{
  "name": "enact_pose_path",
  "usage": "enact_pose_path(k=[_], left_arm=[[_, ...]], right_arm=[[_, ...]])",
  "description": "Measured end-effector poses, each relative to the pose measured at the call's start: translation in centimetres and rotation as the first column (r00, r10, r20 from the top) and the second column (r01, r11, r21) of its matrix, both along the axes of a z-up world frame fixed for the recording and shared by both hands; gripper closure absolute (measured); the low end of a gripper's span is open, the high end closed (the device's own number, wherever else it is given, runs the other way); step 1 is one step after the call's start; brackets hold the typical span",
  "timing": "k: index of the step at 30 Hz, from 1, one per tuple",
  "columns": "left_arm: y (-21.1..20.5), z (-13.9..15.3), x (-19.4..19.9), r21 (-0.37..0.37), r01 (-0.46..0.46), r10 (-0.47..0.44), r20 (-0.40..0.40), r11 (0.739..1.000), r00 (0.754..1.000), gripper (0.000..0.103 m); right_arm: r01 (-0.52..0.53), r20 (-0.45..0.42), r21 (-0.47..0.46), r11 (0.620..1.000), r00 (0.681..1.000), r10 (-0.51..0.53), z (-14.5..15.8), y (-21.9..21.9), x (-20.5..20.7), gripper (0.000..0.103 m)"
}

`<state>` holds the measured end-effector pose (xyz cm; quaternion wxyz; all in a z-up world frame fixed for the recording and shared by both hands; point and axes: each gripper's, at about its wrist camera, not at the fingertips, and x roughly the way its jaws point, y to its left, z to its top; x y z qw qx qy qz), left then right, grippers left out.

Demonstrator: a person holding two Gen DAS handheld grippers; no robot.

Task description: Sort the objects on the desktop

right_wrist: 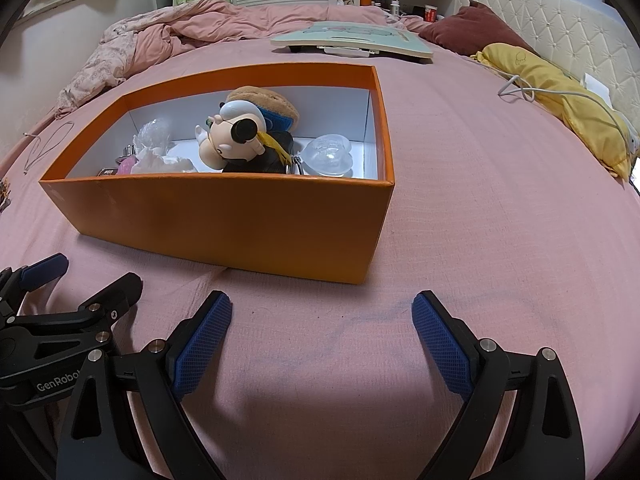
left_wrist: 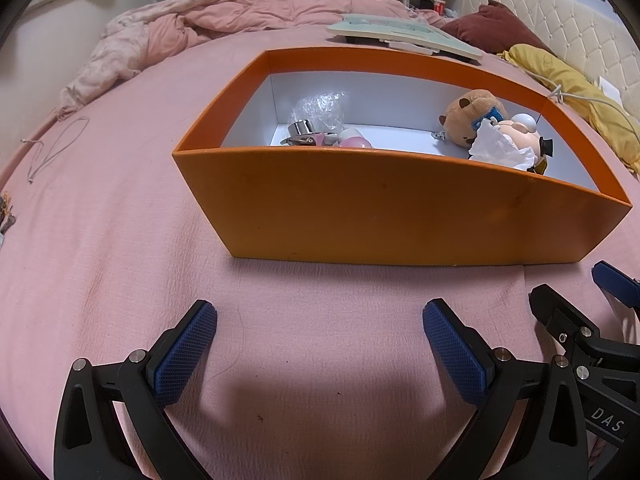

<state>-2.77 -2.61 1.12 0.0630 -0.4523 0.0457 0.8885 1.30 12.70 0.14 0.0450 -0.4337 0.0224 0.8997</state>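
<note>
Hand-held gripper (right_wrist: 322, 312) nr toy-filled orange box (right_wrist: 224, 216)

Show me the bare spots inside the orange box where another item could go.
Inside the box, the white floor along the back wall between the bubble wrap and the plush is bare. The left end, with the bottle, and the right end, with the figurine and clear case, are crowded.
</note>
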Motion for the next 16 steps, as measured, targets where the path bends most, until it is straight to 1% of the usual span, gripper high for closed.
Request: enact_pose_path(k=[16], left_arm=[[-0.16,0.60,-0.39,0.004,0.002,-0.002,0.003,1.000,1.000,0.000]], right_arm=[[0.001,0.000,0.001,1.000,1.000,-0.001,-0.04,-0.15,0.13,0.010]])
